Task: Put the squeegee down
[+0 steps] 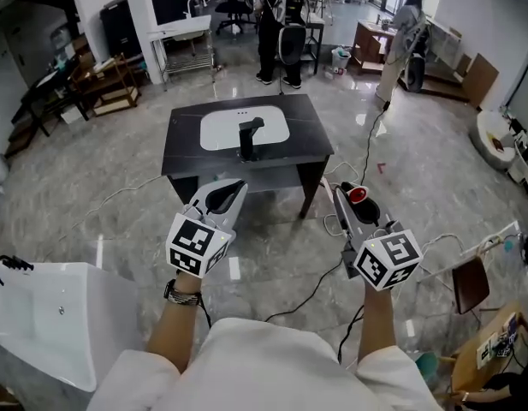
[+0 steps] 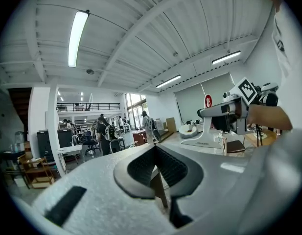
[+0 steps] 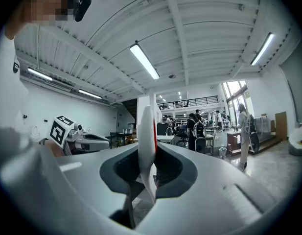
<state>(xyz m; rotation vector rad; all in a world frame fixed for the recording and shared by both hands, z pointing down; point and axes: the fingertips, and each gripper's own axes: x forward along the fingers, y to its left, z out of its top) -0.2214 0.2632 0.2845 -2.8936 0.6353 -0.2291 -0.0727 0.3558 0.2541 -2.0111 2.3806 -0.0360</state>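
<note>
While edge-on, squeegee [image 3: 147,131] in right gripper [image 3: 148,173]

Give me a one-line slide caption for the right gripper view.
Right gripper shut on a white squeegee with a red edge, facing a busy open workshop.

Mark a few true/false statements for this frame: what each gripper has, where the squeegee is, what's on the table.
1. The right gripper has its fingers closed on the squeegee. True.
2. The left gripper also holds a tool. False: its fingers are together with nothing between them.
3. The squeegee already lies on the dark table. False: it sits in the right gripper, held over the floor on the near side of the table.
4. A black faucet stands at the white basin set into the dark table. True.
</note>
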